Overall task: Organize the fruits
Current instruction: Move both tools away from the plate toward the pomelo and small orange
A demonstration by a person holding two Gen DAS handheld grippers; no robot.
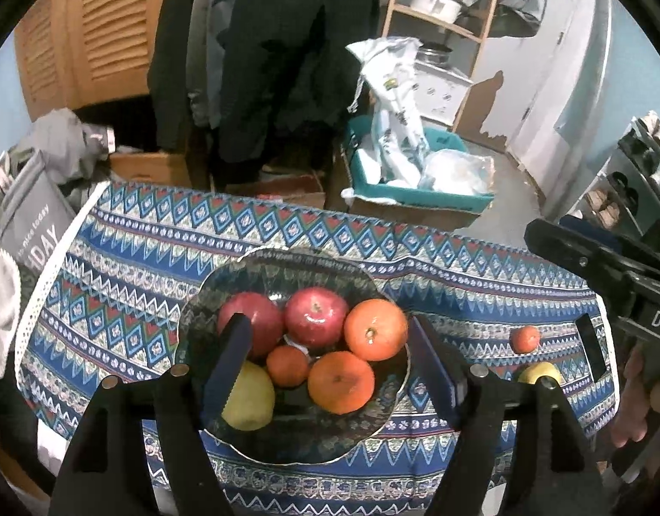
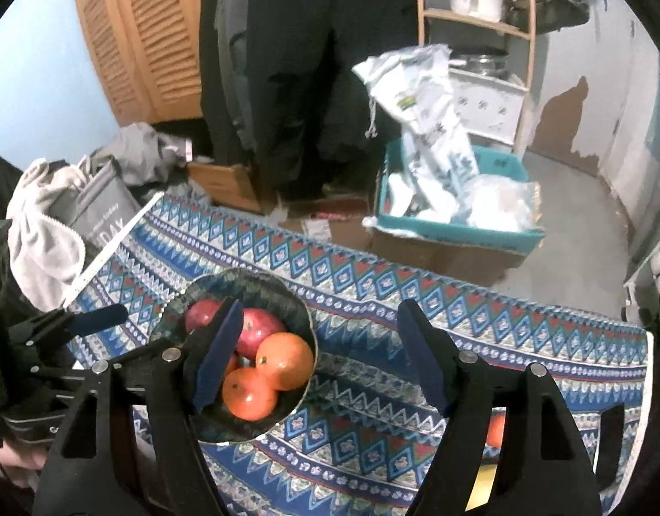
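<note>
Nearest in the left wrist view, the left tongs [image 1: 330, 361] are seen spread wide with nothing held, poised over a patterned glass bowl [image 1: 227, 296] that rests on the desk, which is covered by a blue patterned cloth [image 1: 115, 284]. In the bowl a yellow apple [image 1: 255, 400] lies closest, beside a large orange [image 1: 340, 382] and a small mandarin [image 1: 287, 365]; behind these a second large orange [image 1: 375, 329] and two red apples [image 1: 316, 316] are seen touching one another. To the right on the cloth, well apart from the bowl, a small tangerine [image 1: 524, 339] and another yellow fruit [image 1: 539, 372] are left lying.

In the right wrist view, the right tongs [image 2: 321, 357] are likewise held wide open and empty, above the cloth just right of the bowl. Beyond the desk, a teal box [image 1: 416, 198] with white bags is seen on the floor, with dark coats [image 1: 278, 51] hanging behind.
</note>
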